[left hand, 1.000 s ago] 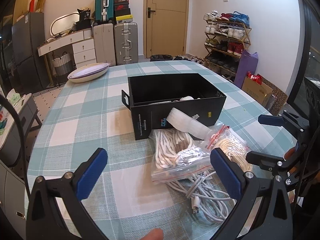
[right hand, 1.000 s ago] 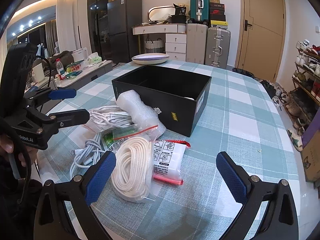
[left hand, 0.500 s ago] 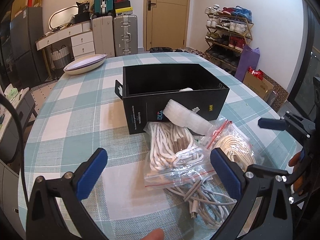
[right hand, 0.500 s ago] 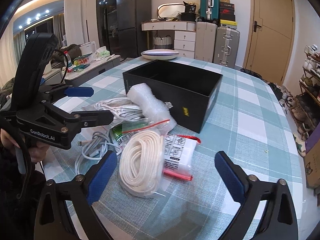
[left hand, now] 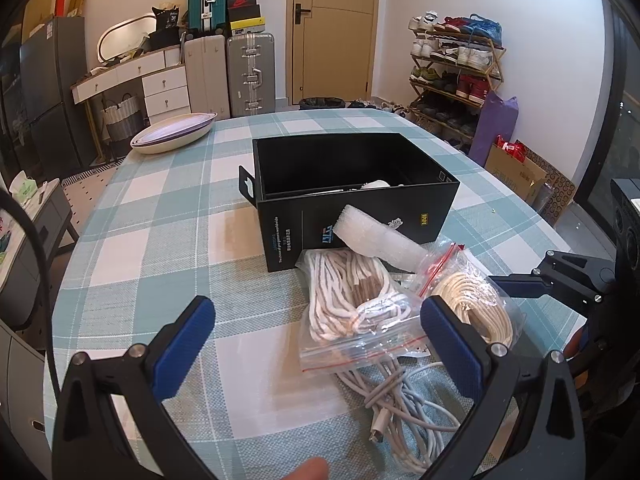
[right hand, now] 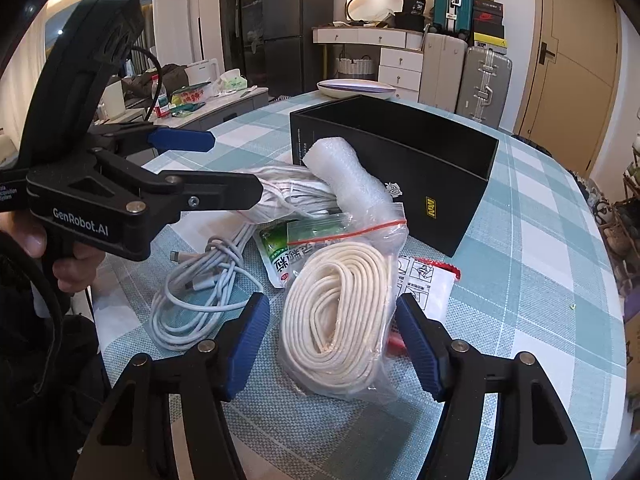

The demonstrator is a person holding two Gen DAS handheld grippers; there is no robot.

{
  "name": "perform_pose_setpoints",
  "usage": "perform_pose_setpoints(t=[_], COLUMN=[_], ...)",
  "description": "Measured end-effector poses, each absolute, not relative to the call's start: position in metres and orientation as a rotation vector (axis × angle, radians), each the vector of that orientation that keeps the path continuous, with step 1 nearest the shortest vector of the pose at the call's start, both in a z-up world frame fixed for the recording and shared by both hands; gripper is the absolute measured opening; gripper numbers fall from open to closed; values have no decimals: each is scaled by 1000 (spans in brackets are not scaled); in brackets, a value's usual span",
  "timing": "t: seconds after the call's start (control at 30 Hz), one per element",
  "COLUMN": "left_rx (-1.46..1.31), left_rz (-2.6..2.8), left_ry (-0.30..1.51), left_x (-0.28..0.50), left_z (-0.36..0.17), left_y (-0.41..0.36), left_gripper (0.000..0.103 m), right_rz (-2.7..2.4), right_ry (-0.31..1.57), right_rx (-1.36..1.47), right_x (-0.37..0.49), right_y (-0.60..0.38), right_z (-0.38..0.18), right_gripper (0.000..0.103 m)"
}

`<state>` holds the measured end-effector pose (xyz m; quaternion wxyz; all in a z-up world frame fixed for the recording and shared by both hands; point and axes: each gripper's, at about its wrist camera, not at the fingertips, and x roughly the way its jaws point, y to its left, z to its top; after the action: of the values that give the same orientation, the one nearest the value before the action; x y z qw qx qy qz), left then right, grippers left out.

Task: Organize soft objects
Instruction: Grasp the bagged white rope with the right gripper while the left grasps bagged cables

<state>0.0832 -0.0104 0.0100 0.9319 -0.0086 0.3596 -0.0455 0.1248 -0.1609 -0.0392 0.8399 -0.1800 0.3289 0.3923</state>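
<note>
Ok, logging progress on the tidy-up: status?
Right gripper jaws just been closing around bagged cream rope coil, not yet pinching. Left gripper open, holding nothing. Black box open behind; bubble wrap roll lies across the bag's top.

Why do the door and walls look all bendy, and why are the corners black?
Both wrist views use a fisheye lens: in the left wrist view the door bows and dark corners ring the picture; in the right wrist view the black box stays sharp, while glare streaks the bagged rope.
</note>
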Motion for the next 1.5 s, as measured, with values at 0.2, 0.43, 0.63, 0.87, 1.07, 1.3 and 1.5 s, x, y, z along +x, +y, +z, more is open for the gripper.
perform_pose_setpoints(t=[0.2, 0.43, 0.63, 0.87, 1.07, 1.3, 1.5], left_rx=[-18, -20, -21, -25, -57, -178, -263], left_rz=[-93, -93, -95, -90, -89, -128, -203], left_ry=[736, 734, 733, 742, 765, 819, 863], left_x=[83, 83, 83, 84, 91, 100, 103], left_z=[10, 11, 13, 12, 0, -17, -28], left_y=[-11, -9, -6, -4, -3, 8, 11], left_gripper=[103, 103, 103, 103, 103, 99, 73], right_rz=[776, 764, 785, 808, 794, 790, 788], right_ry=[658, 633, 618, 584, 568, 556, 556], right_rx=[-492, -525, -496, -414, -376, -357, -356], right_x=[117, 117, 120, 122, 124, 123, 122], right_y=[-150, -147, -151, -169, -181, -185, -185], right_z=[-46, -47, -43, -29, -23, -20, -20], right_gripper=[68, 51, 38, 37, 37, 37, 37])
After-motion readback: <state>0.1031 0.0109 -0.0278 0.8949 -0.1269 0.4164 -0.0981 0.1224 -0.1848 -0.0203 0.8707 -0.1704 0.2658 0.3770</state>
